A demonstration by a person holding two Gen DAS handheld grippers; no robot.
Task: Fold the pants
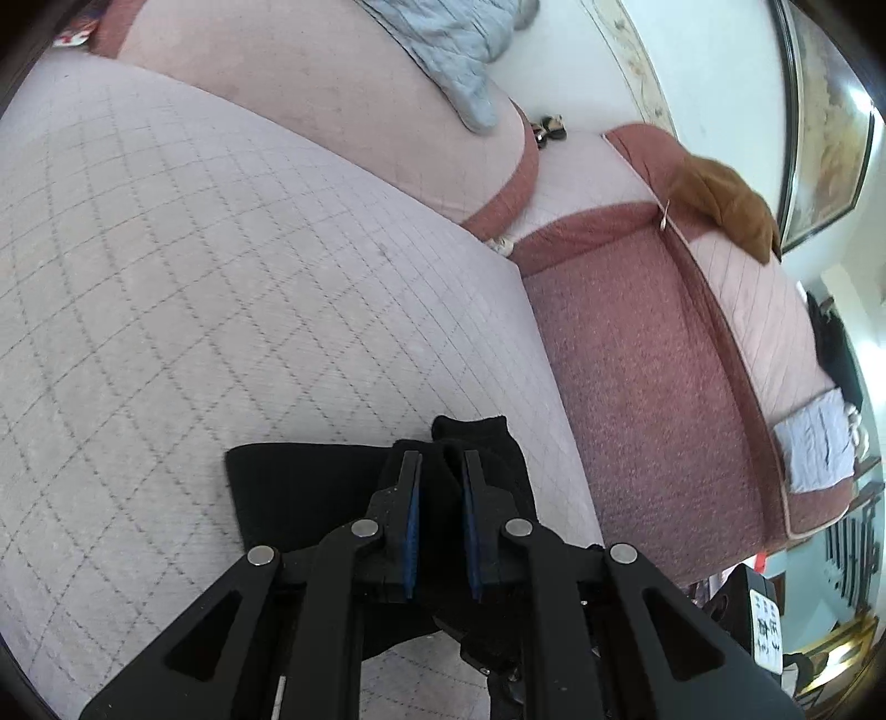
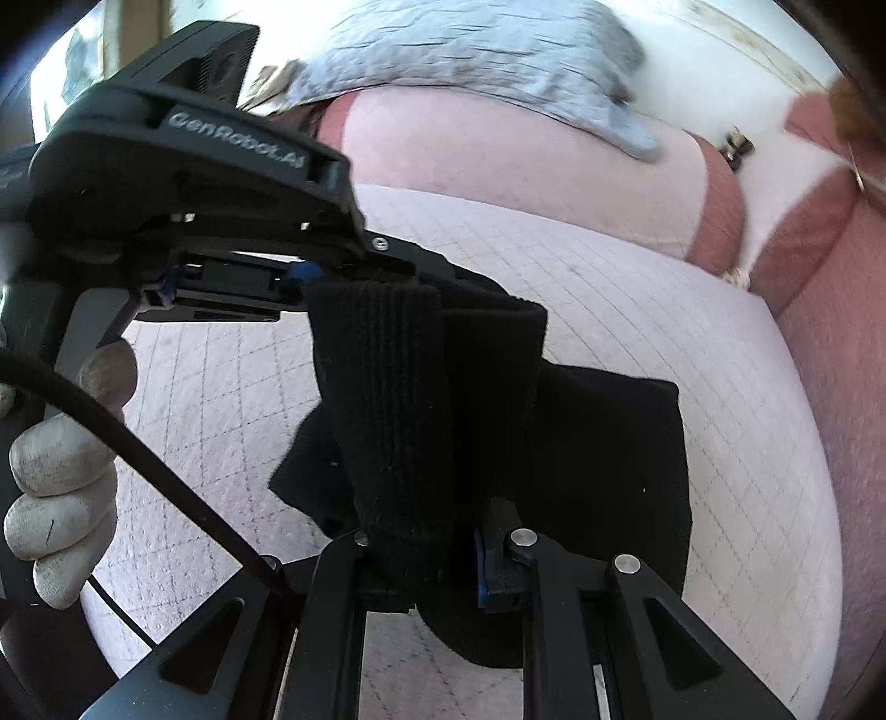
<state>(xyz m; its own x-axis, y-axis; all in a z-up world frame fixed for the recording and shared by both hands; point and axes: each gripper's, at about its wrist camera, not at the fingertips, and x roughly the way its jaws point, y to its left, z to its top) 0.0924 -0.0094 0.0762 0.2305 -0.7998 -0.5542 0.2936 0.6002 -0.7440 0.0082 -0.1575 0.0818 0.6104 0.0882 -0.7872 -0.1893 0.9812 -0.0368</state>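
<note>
The black pants (image 1: pixel 310 487) lie bunched on the pale quilted sofa seat (image 1: pixel 221 277). In the left wrist view my left gripper (image 1: pixel 441 459) is shut on a fold of the black fabric, which fills the gap between its blue pads (image 1: pixel 412 531). In the right wrist view my right gripper (image 2: pixel 426 531) is shut on a ribbed band of the pants (image 2: pixel 398 399), which hides its left finger. The left gripper's body (image 2: pixel 194 194) shows there too, holding the same cloth at its top. A gloved hand (image 2: pixel 61 471) holds that gripper.
A grey quilted blanket (image 1: pixel 459 50) drapes over the pink sofa back (image 1: pixel 332 94). The red sofa arm (image 1: pixel 637 343) is to the right, with a brown cloth (image 1: pixel 725 194) on the adjoining seat. A framed picture (image 1: pixel 825 127) hangs on the wall.
</note>
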